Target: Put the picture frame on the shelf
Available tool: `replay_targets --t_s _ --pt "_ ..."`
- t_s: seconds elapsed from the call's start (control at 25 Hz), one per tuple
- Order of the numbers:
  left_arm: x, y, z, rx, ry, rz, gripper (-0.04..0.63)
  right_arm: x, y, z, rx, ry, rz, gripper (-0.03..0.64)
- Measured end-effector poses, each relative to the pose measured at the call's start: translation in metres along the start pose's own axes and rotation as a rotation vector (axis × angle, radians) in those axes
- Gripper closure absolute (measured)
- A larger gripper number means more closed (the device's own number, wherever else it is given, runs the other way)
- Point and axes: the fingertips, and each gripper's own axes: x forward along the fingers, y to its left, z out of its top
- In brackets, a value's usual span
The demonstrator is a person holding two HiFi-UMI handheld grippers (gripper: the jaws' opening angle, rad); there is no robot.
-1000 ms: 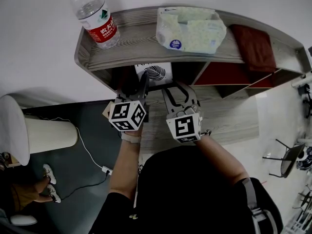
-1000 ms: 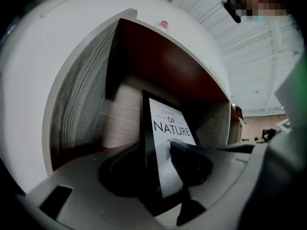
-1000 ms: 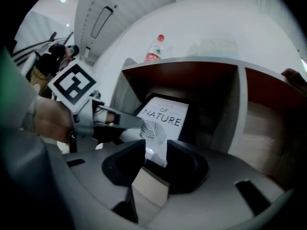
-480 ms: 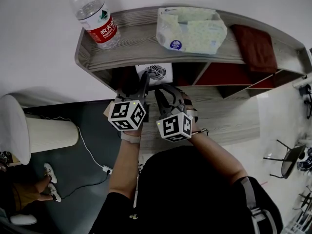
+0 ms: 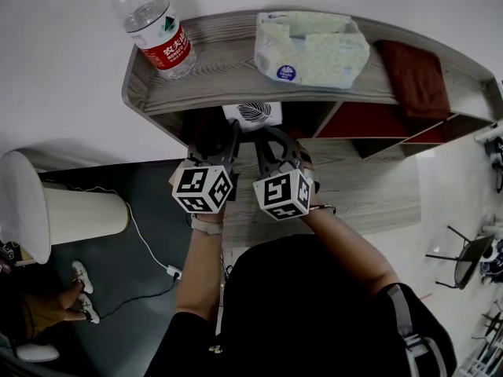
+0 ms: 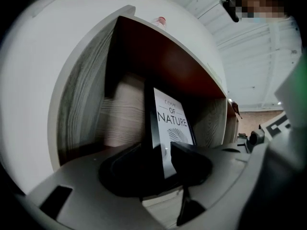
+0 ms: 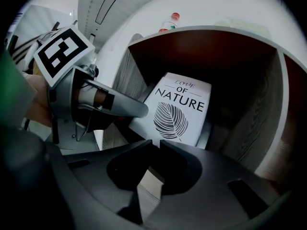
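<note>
A grey wood-grain shelf unit (image 5: pixel 220 73) stands against a white wall, its lower compartments backed in dark red; the left gripper (image 6: pixel 165 150) is clamped on the lower edge of the picture frame (image 6: pixel 171 121), one jaw on each face; the frame is inside the left-hand lower compartment, with its white print of a leaf turned outward. Just to the right, the right gripper (image 7: pixel 158 143) points at the same frame; its jaws are closing and only a thin slit is left between them; the frame's bottom edge sits right at their tips, and it is not clear whether the edge lies in the slit. In the head view the two marker cubes sit close side by side in front of the compartment. On the top board, from left to right, are a water bottle (image 5: pixel 157 34) with a red label, a tissue pack (image 5: pixel 310 49) and a dark red cloth (image 5: pixel 413 77); a white cylindrical bin (image 5: pixel 78 214) stands on the dark floor to the left.
</note>
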Motion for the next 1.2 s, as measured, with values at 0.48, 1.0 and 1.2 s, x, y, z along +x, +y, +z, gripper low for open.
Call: replay_targets --t_s 0.48,1.0,1.2 --pt "-0.027 -0.018 -0.019 0.086 0.066 -0.032 0.450 0.009 -0.006 0.002 0.034 0.037 0.002 0.594" --pt "0.001 -0.018 -0.027 0.049 0.204 -0.059 0.486 0.005 -0.007 -0.005 0.093 0.083 0.074 0.588" --pt "0.005 -0.018 -0.026 0.050 0.217 -0.040 0.486 -0.002 -0.022 -0.016 0.152 0.119 0.022 0.586"
